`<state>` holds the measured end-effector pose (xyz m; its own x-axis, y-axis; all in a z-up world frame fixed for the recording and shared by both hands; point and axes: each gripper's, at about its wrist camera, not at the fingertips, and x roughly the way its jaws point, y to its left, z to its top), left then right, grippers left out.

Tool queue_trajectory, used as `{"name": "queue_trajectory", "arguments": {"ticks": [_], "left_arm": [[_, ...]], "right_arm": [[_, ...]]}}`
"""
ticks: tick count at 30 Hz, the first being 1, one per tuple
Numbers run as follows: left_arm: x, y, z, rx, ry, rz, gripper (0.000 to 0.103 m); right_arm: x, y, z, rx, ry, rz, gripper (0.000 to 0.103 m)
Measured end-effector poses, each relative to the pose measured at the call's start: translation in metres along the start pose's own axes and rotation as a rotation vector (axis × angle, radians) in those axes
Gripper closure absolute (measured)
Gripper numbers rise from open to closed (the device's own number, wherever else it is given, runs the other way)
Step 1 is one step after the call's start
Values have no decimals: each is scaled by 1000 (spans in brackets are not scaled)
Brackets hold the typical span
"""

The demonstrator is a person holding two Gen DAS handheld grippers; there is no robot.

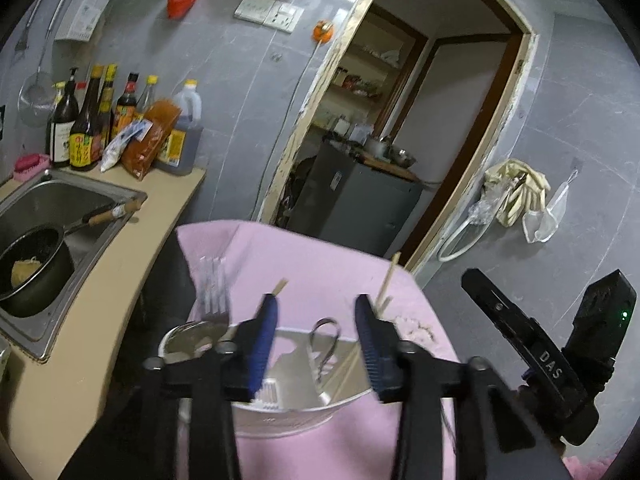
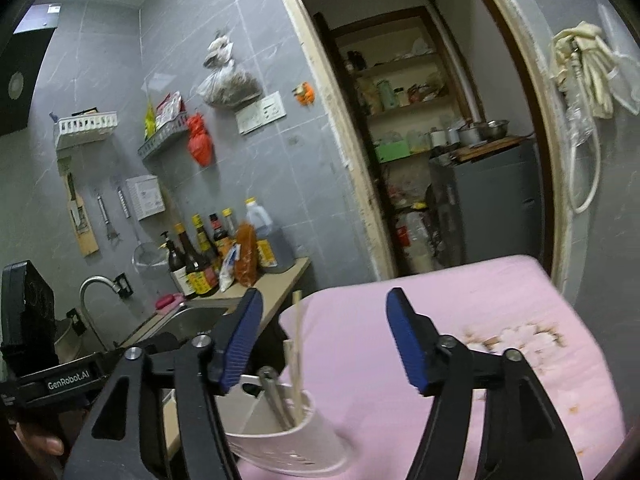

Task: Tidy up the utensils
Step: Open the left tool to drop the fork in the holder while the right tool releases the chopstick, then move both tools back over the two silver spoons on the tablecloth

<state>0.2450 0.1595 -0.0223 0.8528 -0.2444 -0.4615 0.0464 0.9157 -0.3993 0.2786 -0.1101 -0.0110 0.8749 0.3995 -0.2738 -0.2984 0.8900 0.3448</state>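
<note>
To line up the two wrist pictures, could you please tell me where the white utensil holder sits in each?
Left wrist: white utensil holder at bottom centre, behind the tool's fingers.
Right wrist: utensil holder at bottom, left of centre.
Shared landmark: the pink cloth it stands on.

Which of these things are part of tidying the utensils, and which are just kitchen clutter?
Part of the job: white utensil holder, forks, spoon, chopsticks.

Just lying about: sauce bottles, black pot in the sink, gloves on the wall.
</note>
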Motion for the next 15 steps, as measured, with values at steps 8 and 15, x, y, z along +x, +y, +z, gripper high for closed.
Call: {"name": "queue_trajectory", "arguments": {"ticks": [8,15], "left_arm": [[2,-47,-4,64,-68,6,36],[6,-88,-16,112,-135,39,13]], "right_arm": [[-41,-37,16,-29,-33,-98,14],[-73,-73,25,-54,-54,-171,1]]}}
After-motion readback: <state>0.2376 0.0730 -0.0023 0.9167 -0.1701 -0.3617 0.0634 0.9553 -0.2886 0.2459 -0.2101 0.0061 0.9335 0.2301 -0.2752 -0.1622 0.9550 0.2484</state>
